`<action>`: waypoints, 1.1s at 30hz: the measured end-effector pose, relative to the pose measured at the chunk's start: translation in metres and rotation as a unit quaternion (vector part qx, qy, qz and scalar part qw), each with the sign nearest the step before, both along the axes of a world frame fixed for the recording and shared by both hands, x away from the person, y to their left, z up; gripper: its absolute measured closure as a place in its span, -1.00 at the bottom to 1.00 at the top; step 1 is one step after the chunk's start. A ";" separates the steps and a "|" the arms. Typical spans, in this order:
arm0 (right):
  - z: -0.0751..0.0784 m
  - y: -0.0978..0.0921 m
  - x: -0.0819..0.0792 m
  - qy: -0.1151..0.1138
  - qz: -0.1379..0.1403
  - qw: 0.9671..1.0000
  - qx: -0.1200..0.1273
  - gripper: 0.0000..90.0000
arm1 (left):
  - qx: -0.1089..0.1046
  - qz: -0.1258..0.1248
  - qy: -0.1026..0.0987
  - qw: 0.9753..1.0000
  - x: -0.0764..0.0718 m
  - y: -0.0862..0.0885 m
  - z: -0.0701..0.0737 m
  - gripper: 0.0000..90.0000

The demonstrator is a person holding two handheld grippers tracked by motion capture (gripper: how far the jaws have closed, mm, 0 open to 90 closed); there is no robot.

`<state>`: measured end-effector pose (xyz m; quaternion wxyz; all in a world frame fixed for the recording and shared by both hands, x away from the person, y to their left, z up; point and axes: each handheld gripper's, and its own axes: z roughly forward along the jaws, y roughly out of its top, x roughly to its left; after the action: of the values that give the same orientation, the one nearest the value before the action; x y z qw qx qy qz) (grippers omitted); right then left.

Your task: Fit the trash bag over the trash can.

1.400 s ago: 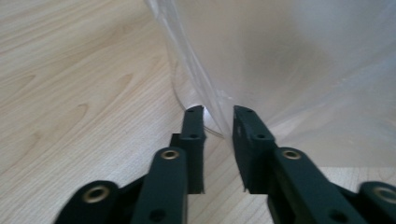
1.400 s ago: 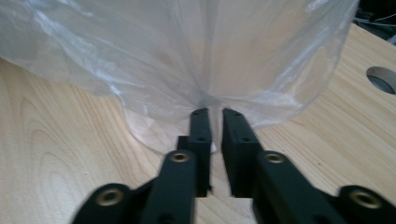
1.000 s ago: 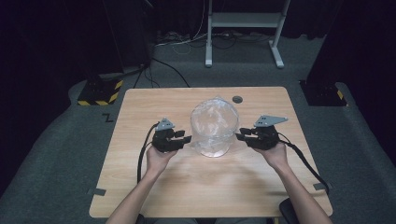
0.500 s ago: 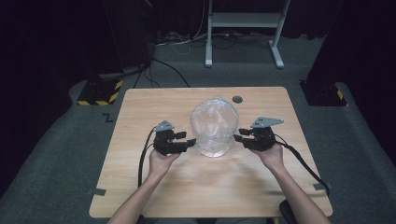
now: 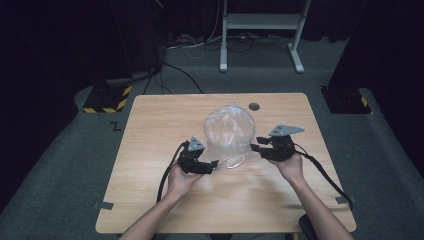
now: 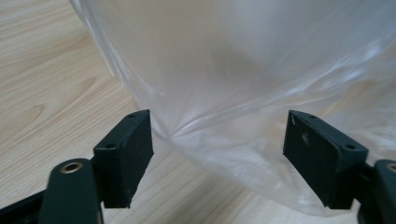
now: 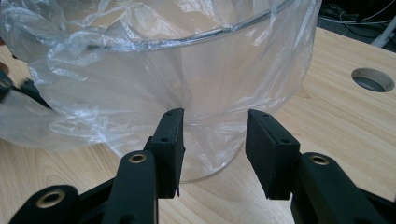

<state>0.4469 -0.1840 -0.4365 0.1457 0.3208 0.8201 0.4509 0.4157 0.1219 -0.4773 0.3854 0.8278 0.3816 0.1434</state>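
Note:
A clear round container (image 5: 229,131) lined with a thin transparent plastic bag (image 7: 116,93) stands upright at the middle of the wooden table (image 5: 150,120). The bag drapes over the rim and hangs down the outside (image 6: 261,93). My left gripper (image 5: 212,165) is open at the container's near-left foot, its jaws wide on either side of a loose fold of bag (image 6: 219,135). My right gripper (image 5: 255,145) is open against the container's right side, with bag film (image 7: 212,135) in the gap between its jaws.
A round cable hole (image 5: 254,106) is set in the table behind the container, also in the right gripper view as a hole (image 7: 372,79). Beyond the table are a white stand's legs (image 5: 260,35), floor cables and a yellow-black striped block (image 5: 106,98).
Both grippers have edged in toward the container; the left one has slid right and a little toward the person, up to the bag's lower edge.

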 end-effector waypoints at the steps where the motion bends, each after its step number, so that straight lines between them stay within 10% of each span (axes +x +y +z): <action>1: 0.000 0.000 0.000 0.000 0.000 1.000 0.000 0.26 | 0.007 0.003 0.000 1.000 0.001 -0.001 -0.002 -0.47; 11: -0.003 0.001 0.001 0.007 -0.002 1.000 -0.006 0.25 | 0.034 0.048 0.033 0.998 0.018 0.009 -0.023 -0.37; 33: -0.015 0.006 0.001 0.016 0.000 1.000 -0.018 0.23 | -0.070 0.017 -0.002 0.997 0.000 0.024 -0.003 -0.33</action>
<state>0.4482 -0.1778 -0.4514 0.1382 0.3253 0.8305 0.4305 0.4159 0.1454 -0.4801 0.4406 0.7919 0.4041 0.1241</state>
